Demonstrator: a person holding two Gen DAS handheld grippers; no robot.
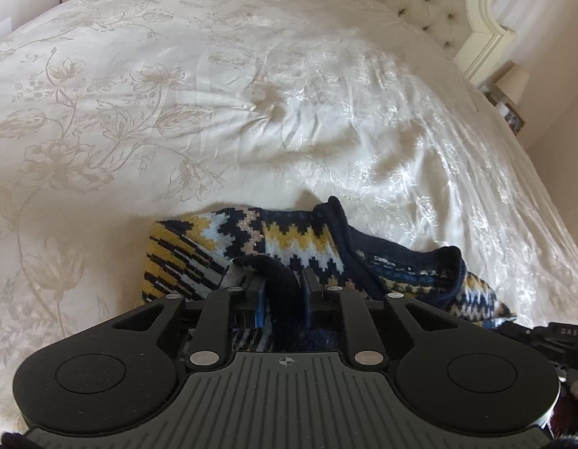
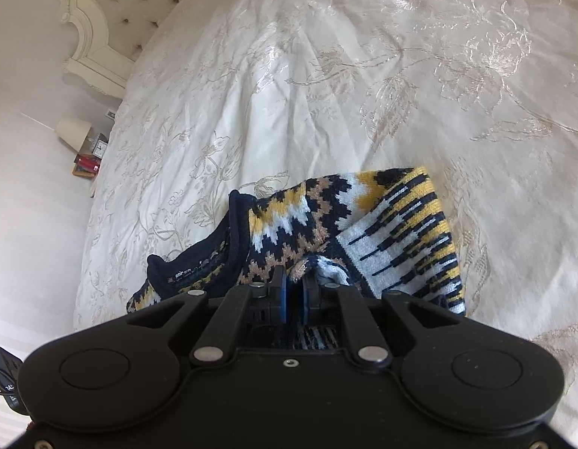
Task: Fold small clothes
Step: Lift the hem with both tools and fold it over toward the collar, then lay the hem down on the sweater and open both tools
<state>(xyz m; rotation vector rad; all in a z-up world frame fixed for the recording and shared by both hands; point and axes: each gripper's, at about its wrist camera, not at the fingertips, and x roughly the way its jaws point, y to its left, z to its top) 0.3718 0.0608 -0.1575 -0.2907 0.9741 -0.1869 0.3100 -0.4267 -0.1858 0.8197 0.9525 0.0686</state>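
Sweater (image 1: 289, 247) lies bunched at the bed's (image 1: 176, 112) near edge; its neck label is too blurred to read. Left gripper (image 1: 283, 292) stands slightly parted around a navy fold; right gripper (image 2: 295, 292) pinches knit. Lamp (image 2: 73, 133) beside the headboard (image 2: 113, 7).

Bed (image 1: 251, 86) with a cream floral bedspread

A small knitted jumper (image 1: 289, 239) in navy, yellow and pale blue zigzags lies crumpled on the rumpled bedspread (image 2: 364, 75) (satin sheen, embroidered flowers), near its edge, neck trim turned up.
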